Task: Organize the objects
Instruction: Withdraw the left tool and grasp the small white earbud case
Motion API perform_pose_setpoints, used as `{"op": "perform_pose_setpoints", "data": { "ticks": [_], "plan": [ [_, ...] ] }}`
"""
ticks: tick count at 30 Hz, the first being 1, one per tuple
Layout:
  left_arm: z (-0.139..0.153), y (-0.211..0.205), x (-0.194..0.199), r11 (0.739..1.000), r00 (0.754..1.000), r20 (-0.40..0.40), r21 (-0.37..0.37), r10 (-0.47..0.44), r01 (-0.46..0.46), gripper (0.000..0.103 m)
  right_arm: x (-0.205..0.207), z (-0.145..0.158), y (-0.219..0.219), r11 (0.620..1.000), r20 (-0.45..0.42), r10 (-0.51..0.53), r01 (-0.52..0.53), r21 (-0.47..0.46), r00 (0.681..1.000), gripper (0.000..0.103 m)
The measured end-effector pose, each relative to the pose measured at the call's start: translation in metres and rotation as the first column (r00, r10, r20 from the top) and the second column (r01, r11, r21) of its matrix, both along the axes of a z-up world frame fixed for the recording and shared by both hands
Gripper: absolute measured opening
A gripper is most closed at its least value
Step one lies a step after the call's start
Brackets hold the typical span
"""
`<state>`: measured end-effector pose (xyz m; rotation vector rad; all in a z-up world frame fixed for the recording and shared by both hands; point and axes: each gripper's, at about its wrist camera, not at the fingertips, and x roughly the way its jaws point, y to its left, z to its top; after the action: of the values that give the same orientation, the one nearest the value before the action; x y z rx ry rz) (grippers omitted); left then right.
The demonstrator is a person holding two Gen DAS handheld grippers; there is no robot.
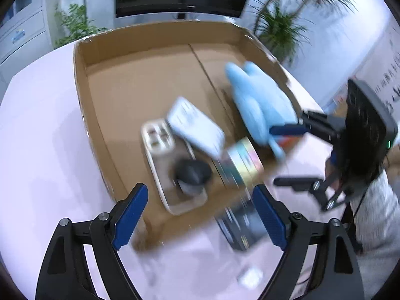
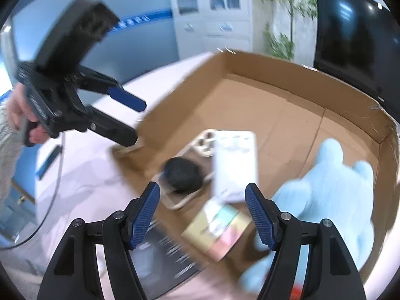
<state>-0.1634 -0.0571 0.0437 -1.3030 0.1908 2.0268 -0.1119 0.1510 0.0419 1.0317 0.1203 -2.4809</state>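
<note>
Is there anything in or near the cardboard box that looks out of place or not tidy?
Yes. The blue plush toy hangs over the cardboard box wall instead of lying fully inside. The white packet rests tilted on the tray, and a dark box sits outside on the table.

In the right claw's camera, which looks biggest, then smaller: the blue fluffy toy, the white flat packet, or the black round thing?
1. Blue plush toy, though it is nearest the camera.
2. White packet.
3. Black round object.
</note>
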Motion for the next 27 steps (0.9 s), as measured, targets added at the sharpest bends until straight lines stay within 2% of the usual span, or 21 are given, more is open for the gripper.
{"op": "perform_pose_setpoints", "data": {
  "ticks": [2, 5, 10, 13, 17, 21, 27],
  "plan": [
    [-0.01, -0.004, 0.028, 1.0, 1.0, 0.004, -0.008, -0.024, 0.024, 0.086, 0.044, -0.001, -0.011, 0.999, -0.026, 0.031, -0.032, -0.041, 0.999, 0.07],
    [-0.034, -0.004, 0.064, 0.999, 0.998, 0.044, -0.014, -0.044, 0.045, 0.086, 0.092, -0.02, -0.035, 0.994, -0.022, 0.071, -0.073, -0.085, 0.997, 0.07],
    [-0.086, 0.002, 0.11, 0.999, 0.991, 0.131, 0.001, -0.039, 0.04, 0.083, 0.145, -0.076, -0.079, 0.993, 0.034, 0.088, -0.085, -0.087, 0.996, 0.07],
    [-0.107, 0.004, 0.127, 0.999, 0.984, 0.176, 0.031, -0.039, 0.034, 0.08, 0.15, -0.101, -0.088, 0.992, 0.083, 0.061, -0.051, -0.116, 0.995, 0.07],
    [-0.121, 0.008, 0.145, 0.998, 0.981, 0.188, 0.021, -0.056, 0.053, 0.077, 0.156, -0.117, -0.094, 0.993, 0.12, 0.036, -0.022, -0.119, 0.992, 0.07],
    [-0.126, 0.014, 0.157, 0.995, 0.984, 0.153, -0.024, -0.088, 0.093, 0.071, 0.15, -0.129, -0.103, 0.997, 0.128, 0.025, -0.015, -0.079, 0.991, 0.07],
    [-0.131, 0.037, 0.165, 0.974, 0.979, 0.086, -0.115, -0.184, 0.193, 0.065, 0.147, -0.125, -0.103, 0.998, 0.129, 0.062, -0.059, -0.024, 0.99, 0.07]
  ]
}}
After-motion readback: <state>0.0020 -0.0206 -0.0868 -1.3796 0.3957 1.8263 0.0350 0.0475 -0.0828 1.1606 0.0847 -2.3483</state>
